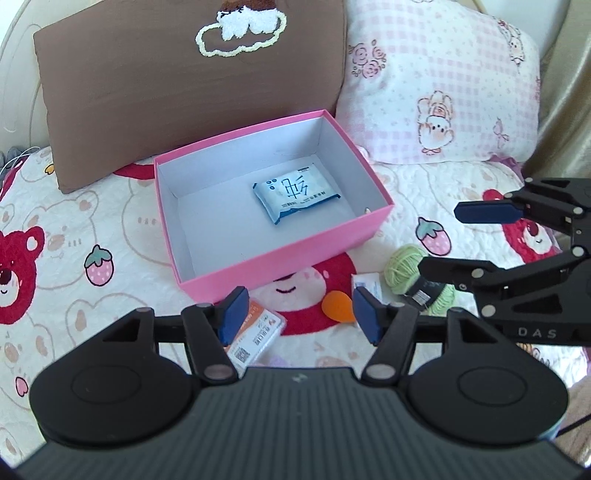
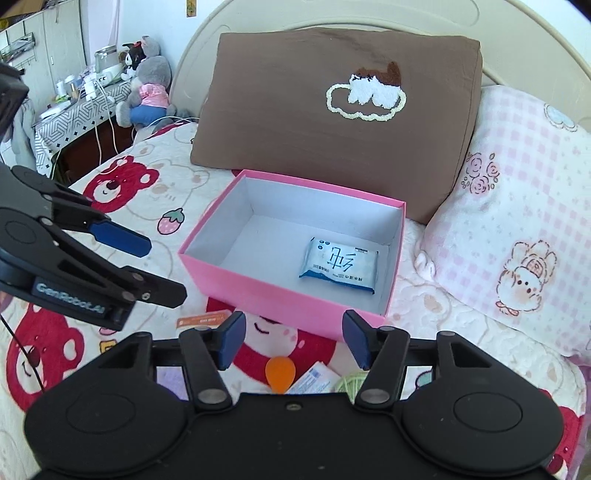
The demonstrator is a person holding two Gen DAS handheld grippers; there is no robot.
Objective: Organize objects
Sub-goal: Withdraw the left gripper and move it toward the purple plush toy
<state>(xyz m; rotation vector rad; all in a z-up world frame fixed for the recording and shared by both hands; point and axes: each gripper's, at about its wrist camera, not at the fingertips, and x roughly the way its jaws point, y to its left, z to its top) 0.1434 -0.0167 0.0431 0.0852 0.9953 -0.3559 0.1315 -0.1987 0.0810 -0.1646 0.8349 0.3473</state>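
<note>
An open pink box sits on the bed with a white and blue tissue pack lying inside it. In front of the box lie an orange and white card packet, an orange teardrop sponge, a small white packet and a green yarn ball. My left gripper hovers open and empty above these items. My right gripper is open and empty too, to the right of the left one.
A brown cushion and a pink checked pillow lean behind the box against the headboard. The bear-print quilt covers the bed. A side table with plush toys stands at the far left.
</note>
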